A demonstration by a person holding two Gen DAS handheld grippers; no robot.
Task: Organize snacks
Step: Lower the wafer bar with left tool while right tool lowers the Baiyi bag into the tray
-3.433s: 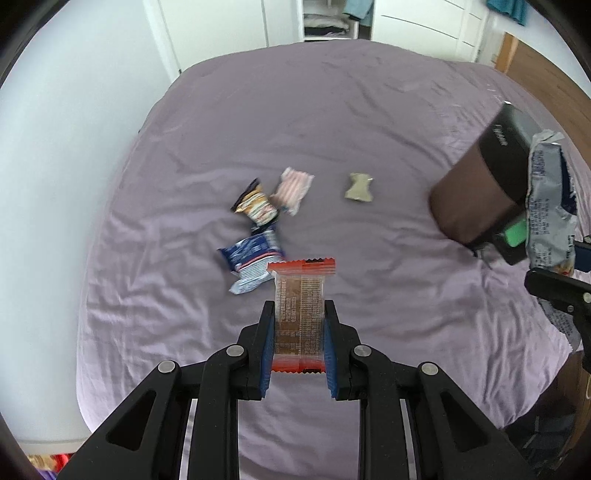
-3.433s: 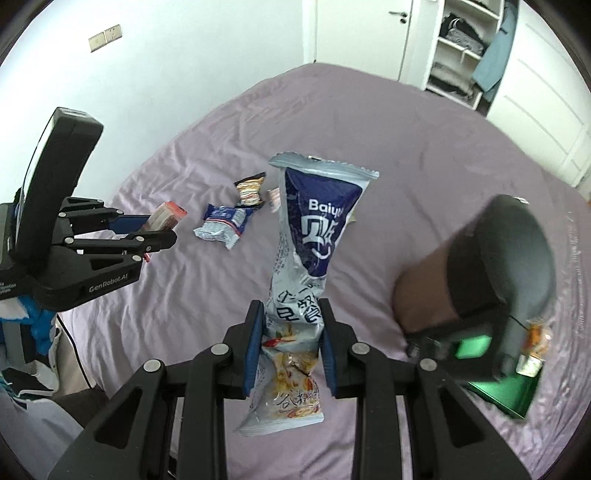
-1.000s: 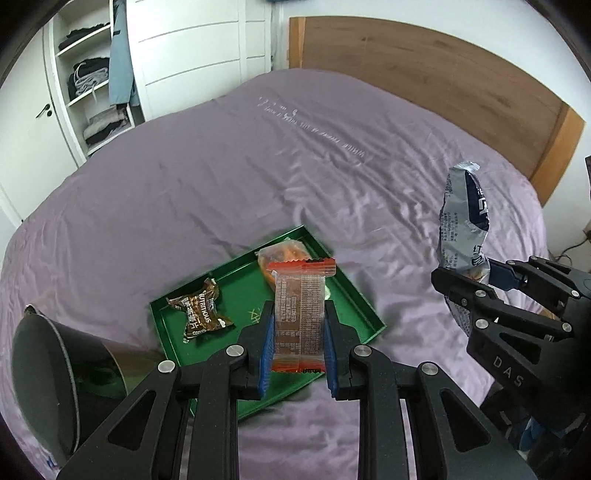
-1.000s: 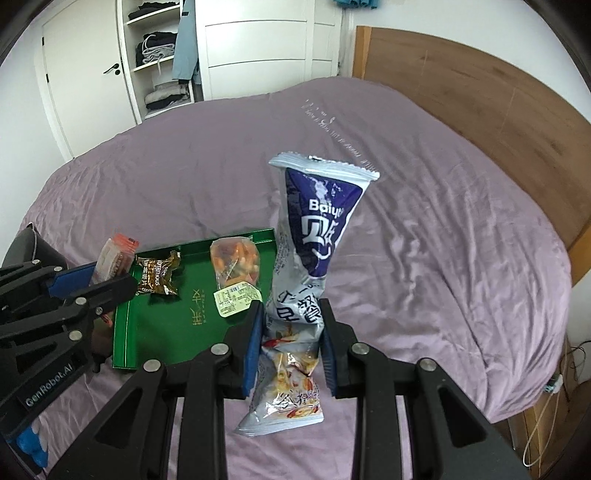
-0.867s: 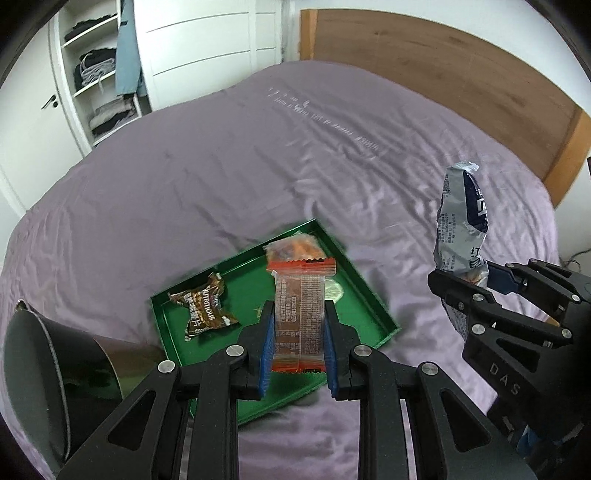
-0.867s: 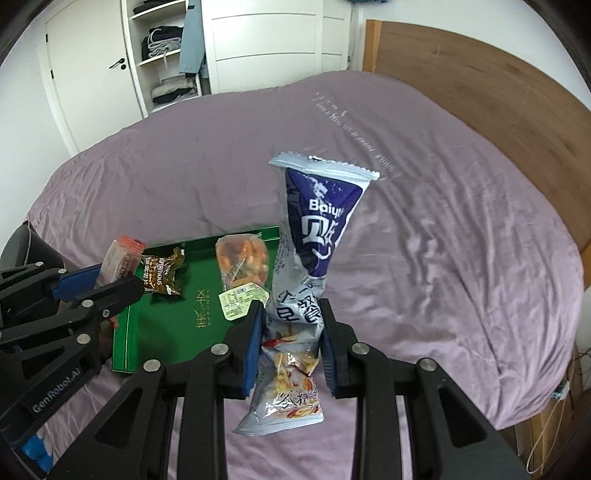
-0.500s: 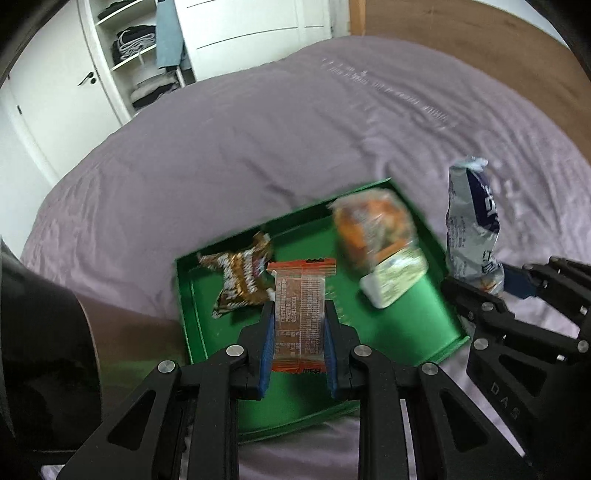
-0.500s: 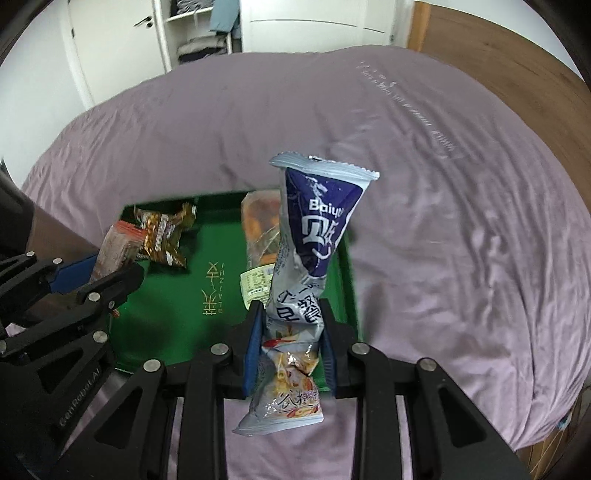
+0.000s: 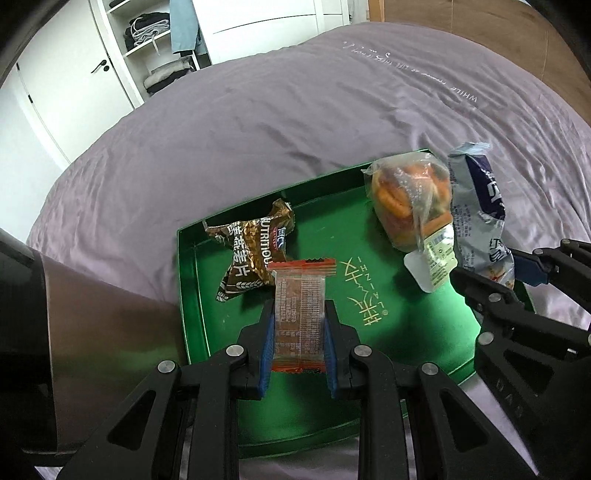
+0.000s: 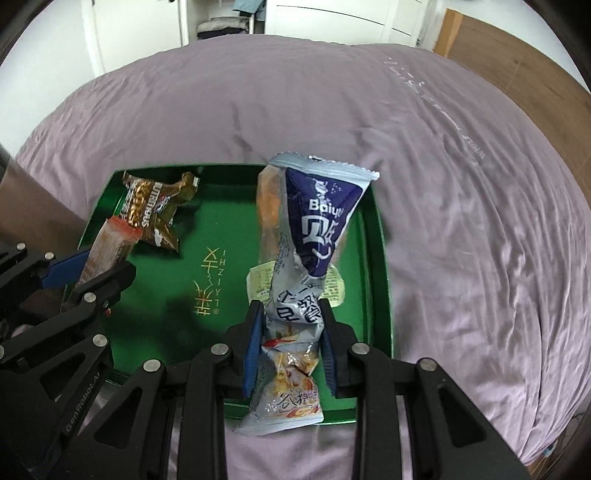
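A green tray (image 9: 388, 321) (image 10: 155, 317) lies on the purple bed. In it are a brown wrapped snack (image 9: 255, 251) (image 10: 155, 210) at the back left and a clear bag of orange snacks (image 9: 410, 199) (image 10: 266, 199) at the back right. My left gripper (image 9: 298, 332) (image 10: 92, 271) is shut on a small red-edged wafer packet (image 9: 301, 310) (image 10: 110, 243), held just above the tray's left half. My right gripper (image 10: 291, 332) (image 9: 491, 273) is shut on a crumpled blue-and-silver snack bag (image 10: 314, 240) (image 9: 480, 218) over the tray's right side.
A person's forearm (image 9: 96, 332) (image 10: 33, 210) with a dark sleeve reaches in at the left beside the tray. A wooden headboard (image 9: 480, 22) (image 10: 517, 48) bounds the bed at the far right. White wardrobes with open shelves (image 9: 155, 48) stand behind the bed.
Both grippers have come down toward the tray, which now looks much larger and closer. Each keeps its packet; the jaws have not moved.
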